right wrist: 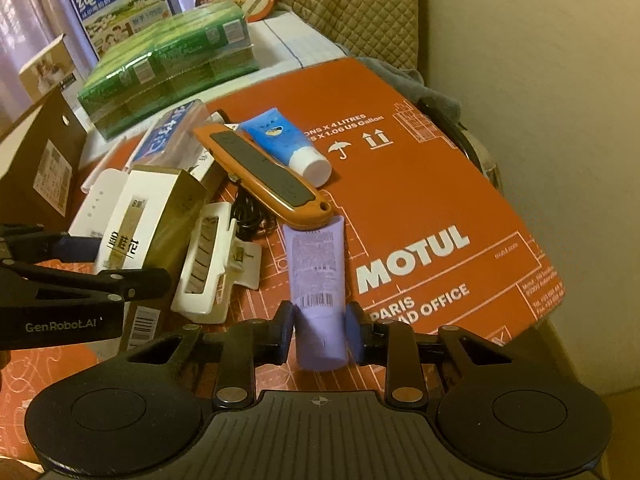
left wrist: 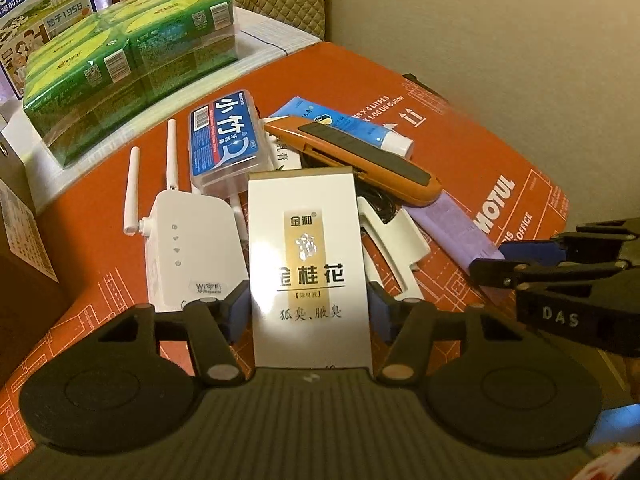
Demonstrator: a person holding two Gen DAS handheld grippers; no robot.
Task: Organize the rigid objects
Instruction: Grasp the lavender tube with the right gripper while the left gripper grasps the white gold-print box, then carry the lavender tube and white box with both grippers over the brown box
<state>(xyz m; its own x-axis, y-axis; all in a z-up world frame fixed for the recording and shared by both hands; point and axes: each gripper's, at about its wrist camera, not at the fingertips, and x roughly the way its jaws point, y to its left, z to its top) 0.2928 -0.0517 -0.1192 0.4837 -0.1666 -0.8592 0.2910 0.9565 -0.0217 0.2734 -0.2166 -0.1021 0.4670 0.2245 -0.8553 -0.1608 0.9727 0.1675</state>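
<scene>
Left wrist view has the left gripper [left wrist: 308,304] with its 2 blue pads sitting right against both sides of a tall white cardboard box with a gold label and black Chinese print [left wrist: 307,272], so I'd call that clamped on the box. That box stands at the near edge of a pile on a big orange MOTUL cardboard carton [left wrist: 500,152]. Just left of it lies a white wifi repeater with 2 thin antennas [left wrist: 186,244], and behind it a clear plastic case with a blue label [left wrist: 224,142]. An orange utility knife with a black grip strip [left wrist: 356,160] lies diagonally across the pile, with a blue squeeze tube with a white cap [left wrist: 352,126] just behind it.

Right wrist view: the right gripper [right wrist: 320,332] has its jaws pinched on the flat end of a pale purple squeeze tube with a barcode [right wrist: 318,276], pads touching both edges. That tube lies on the carton with its far end just under the knife's tip. Left of it sits a white plastic clip-like holder [right wrist: 208,264], with a black cable [right wrist: 250,212] bunched behind it.

Further back, a shrink-wrapped pack of green cartons [right wrist: 172,60] rests on a white surface, and a blue-and-white milk box [right wrist: 120,4] stands behind that.
</scene>
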